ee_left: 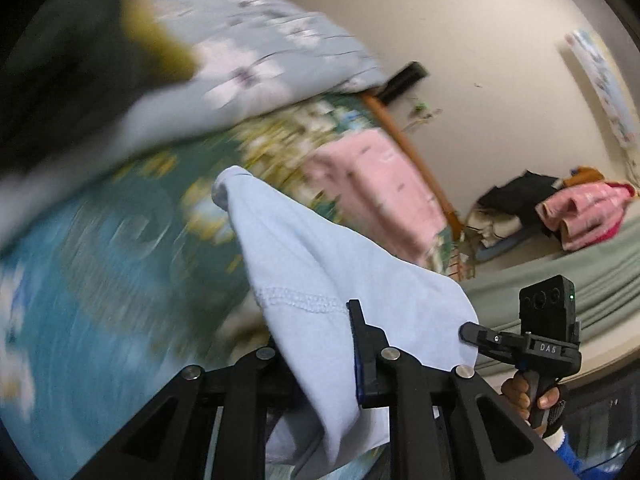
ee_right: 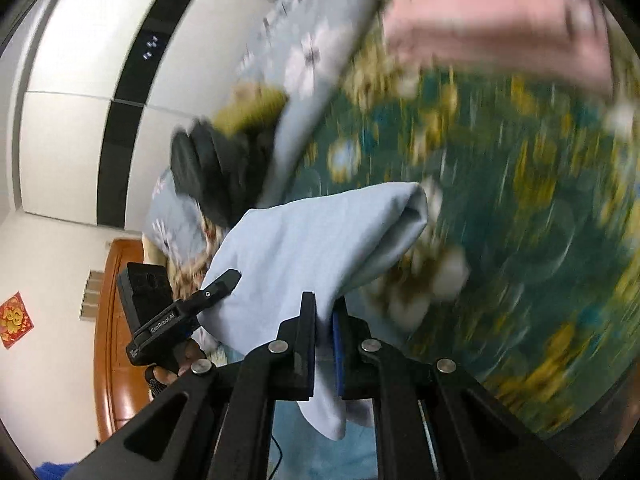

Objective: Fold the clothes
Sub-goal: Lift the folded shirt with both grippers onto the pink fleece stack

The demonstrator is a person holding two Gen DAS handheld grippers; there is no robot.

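Light-blue garment [ee_left: 320,264], lifted above the floral bedspread [ee_left: 120,248]: slung between left gripper [ee_left: 320,344] and right gripper [ee_right: 323,316], both clamped on its edge, remainder hanging below the jaws.

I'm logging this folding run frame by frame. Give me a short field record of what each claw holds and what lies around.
garment: light blue cloth, held up between both claws
left claw: shut on the cloth's edge
right claw: shut on the cloth
surface below: green floral bedspread, blurred
nearby: folded pink item; pale flowered quilt
fold progress: cannot tell
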